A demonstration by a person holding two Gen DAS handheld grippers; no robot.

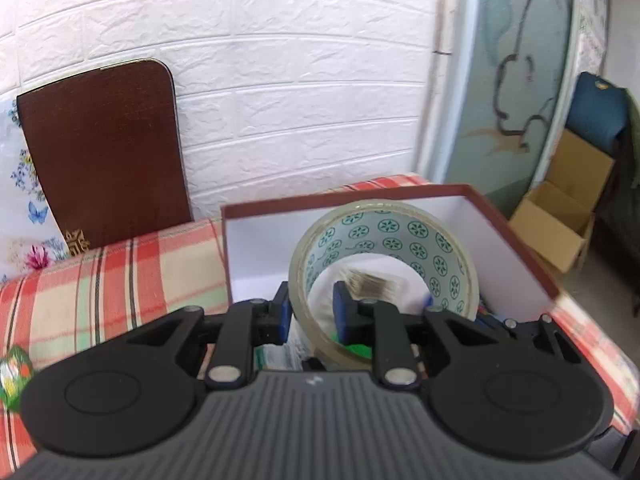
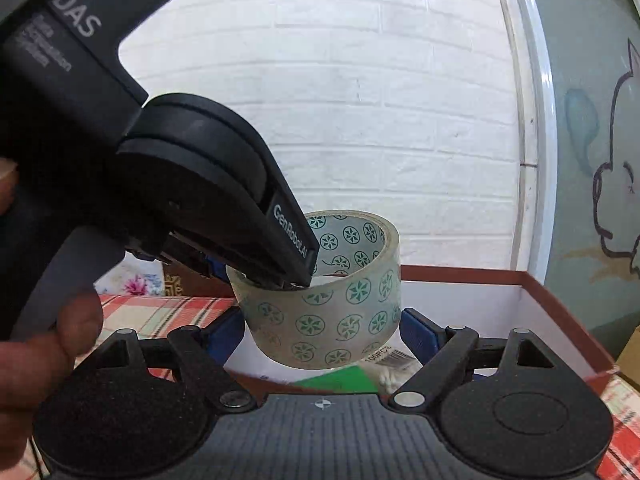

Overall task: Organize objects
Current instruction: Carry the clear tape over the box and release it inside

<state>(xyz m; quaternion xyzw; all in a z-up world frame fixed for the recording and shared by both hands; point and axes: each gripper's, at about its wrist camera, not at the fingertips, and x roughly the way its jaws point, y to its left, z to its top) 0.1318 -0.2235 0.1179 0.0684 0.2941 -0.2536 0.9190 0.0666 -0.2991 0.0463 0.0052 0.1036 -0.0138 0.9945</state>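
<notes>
Tape roll (image 2: 340, 300): clear, green pinwheel print; left claw (image 1: 310, 312) clamped on wall, right claw (image 2: 324, 326) apart.

Glossy clear tape roll (image 2: 336, 300); matt cardboard box (image 1: 516, 248).

Both tools are matte black plastic. The left gripper (image 1: 310, 308) has a ribbed grey deck along the bottom of the frame, two round black housings at either side, angled link arms with silver pivot pins, and blue pads (image 1: 285, 312) on its fingers. Seen at upper left in the right wrist view, its handle carries white lettering, "DAS", and "GenRobot.AI" along one finger. The right gripper (image 2: 322, 330) matches it: speckled black discs, silver rivets, blue pads (image 2: 418, 330). A bare hand (image 2: 52, 344) shows at lower left.
</notes>
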